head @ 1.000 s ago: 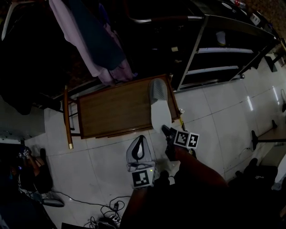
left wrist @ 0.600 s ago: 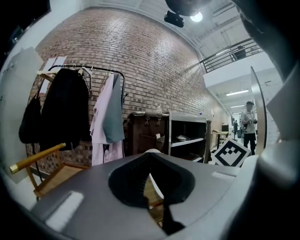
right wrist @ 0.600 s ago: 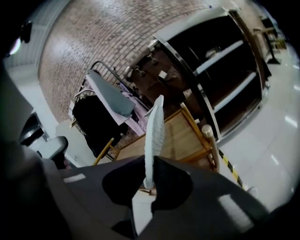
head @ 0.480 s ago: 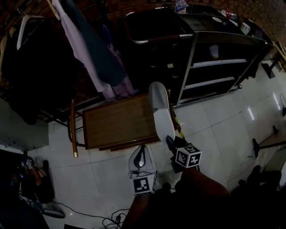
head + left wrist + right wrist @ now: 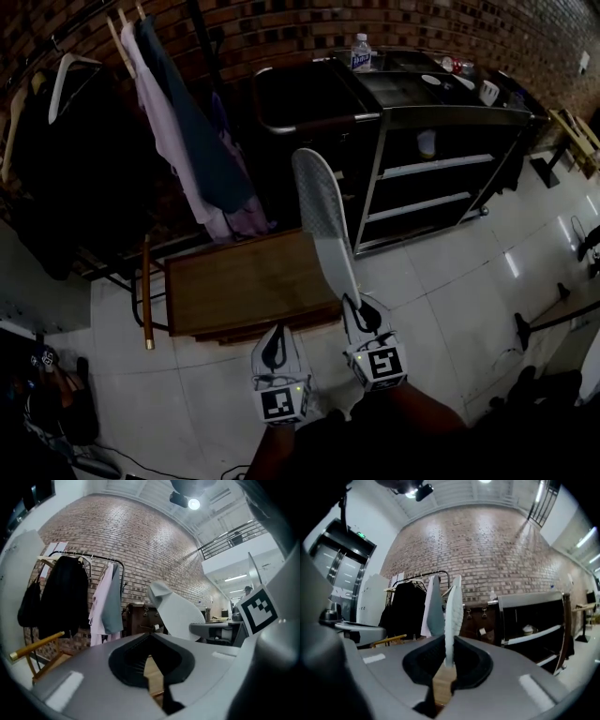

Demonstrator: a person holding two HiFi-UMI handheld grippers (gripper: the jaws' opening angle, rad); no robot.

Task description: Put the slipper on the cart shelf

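R gripper fingers pinch white slipper heel, toe up; L gripper fingers together, empty; bottle label on cart unreadable.

Right gripper clamps one end of the slipper, held raised before the black cart; left gripper alongside, near the wooden table.

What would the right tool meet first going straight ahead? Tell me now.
The right tool leads with its gripped slipper; straight on, that probably reaches the cart at its dark end first, close beside the clothes. Depth is unclear.
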